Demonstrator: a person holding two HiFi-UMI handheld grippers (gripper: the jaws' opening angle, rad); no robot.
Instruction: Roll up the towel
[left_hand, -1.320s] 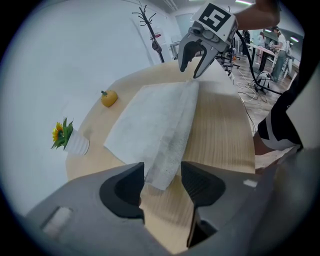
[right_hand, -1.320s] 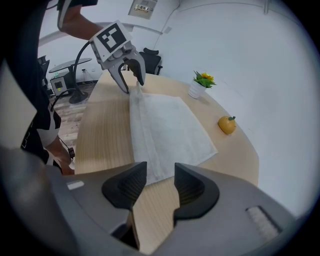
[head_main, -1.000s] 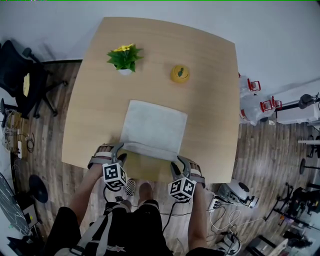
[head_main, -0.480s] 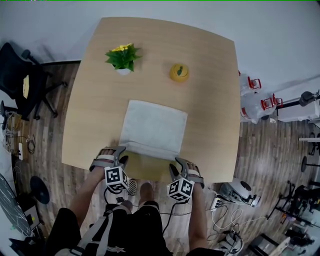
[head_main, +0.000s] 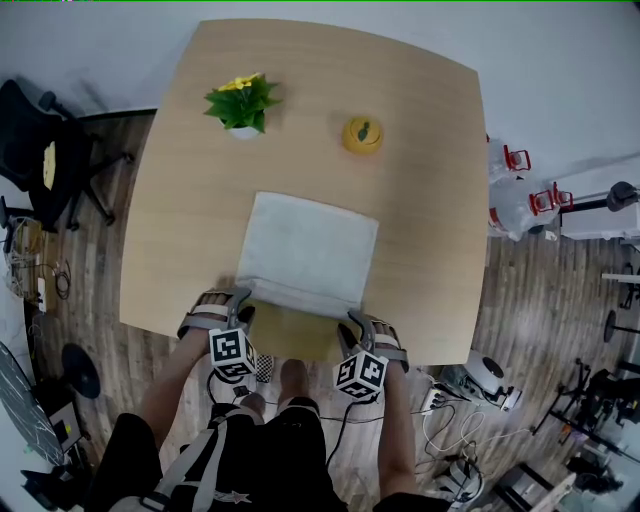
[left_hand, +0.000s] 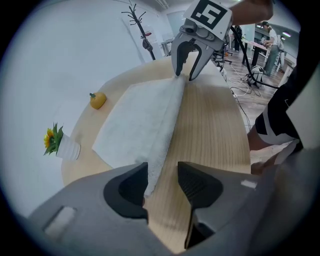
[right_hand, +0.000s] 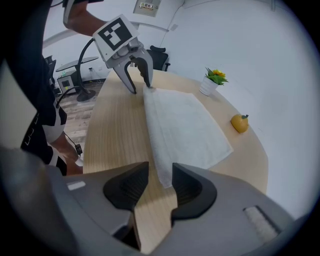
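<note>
Left tongs (left_hand: 162, 172) and right tongs (right_hand: 160, 172), jaws lately narrowing (apart, unclamped), astride towel (head_main: 310, 245) edge

Towel (head_main: 310, 250): one item, pale grey-white, rectangular, plain weave. Lies spread flat on the tabletop (head_main: 430, 150), in its near half and about midway between the left and right edges. Set slightly askew (right side sits nearer the near edge). Near long edge is turned over into a narrow raised band. Bare wood shows between that band and the tabletop's near edge.
</note>
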